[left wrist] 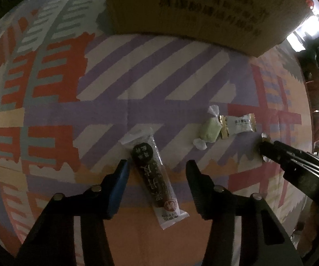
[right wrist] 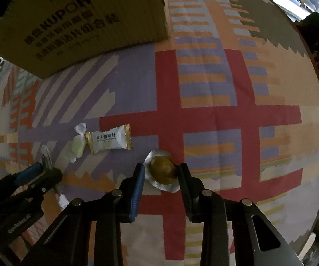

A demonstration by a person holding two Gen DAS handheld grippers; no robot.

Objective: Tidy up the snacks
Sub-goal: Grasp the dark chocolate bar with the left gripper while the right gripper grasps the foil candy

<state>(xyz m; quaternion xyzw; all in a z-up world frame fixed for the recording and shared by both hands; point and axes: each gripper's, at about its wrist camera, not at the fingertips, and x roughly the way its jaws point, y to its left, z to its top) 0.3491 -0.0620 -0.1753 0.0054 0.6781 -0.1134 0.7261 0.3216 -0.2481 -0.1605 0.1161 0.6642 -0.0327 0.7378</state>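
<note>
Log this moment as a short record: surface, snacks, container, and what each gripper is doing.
surface: patterned multicoloured tablecloth
container: brown cardboard box, at the far edge
left gripper: open, straddling a long dark snack bar in clear wrapper, pads not pressing
right gripper: closed on a round golden-brown pastry in a clear wrapper
loose snacks: pale green twist-wrapped candy touching a white packet with gold ends
</note>
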